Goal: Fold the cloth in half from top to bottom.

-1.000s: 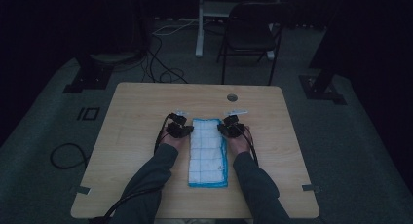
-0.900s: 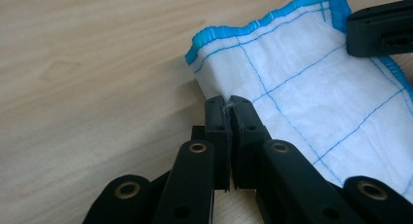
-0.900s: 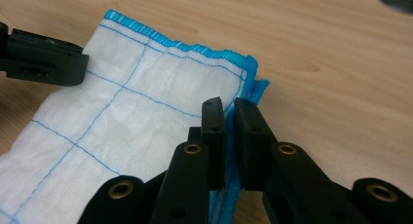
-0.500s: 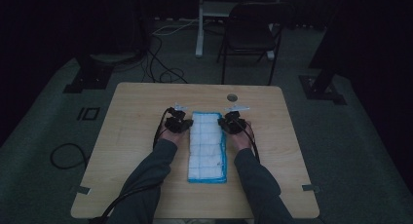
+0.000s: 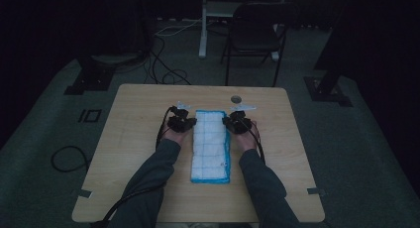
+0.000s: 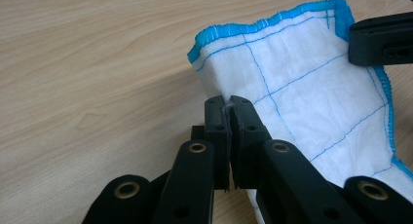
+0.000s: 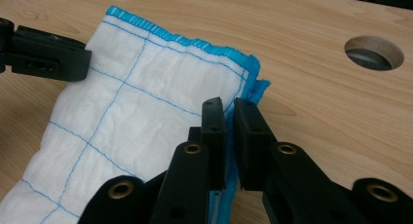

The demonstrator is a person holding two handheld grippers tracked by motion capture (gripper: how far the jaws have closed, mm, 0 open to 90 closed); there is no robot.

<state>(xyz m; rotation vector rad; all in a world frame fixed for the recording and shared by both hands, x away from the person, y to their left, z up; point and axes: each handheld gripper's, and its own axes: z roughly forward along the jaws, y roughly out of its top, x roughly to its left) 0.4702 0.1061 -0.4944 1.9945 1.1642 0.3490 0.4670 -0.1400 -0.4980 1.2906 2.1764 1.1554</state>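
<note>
Pinching one cloth (image 5: 211,146): two hand-held grippers, left (image 5: 186,122), right (image 5: 231,122).

- No words, brand names, labels, numbers or signs can be read anywhere.
- The white cloth (image 5: 210,146) on the table (image 5: 129,139) bears only a grid of thin blue stitched lines and a blue hem, no lettering.
- On the floor just left of the table lies a small dark square outline (image 5: 89,115); it is a mark, not writing.
</note>
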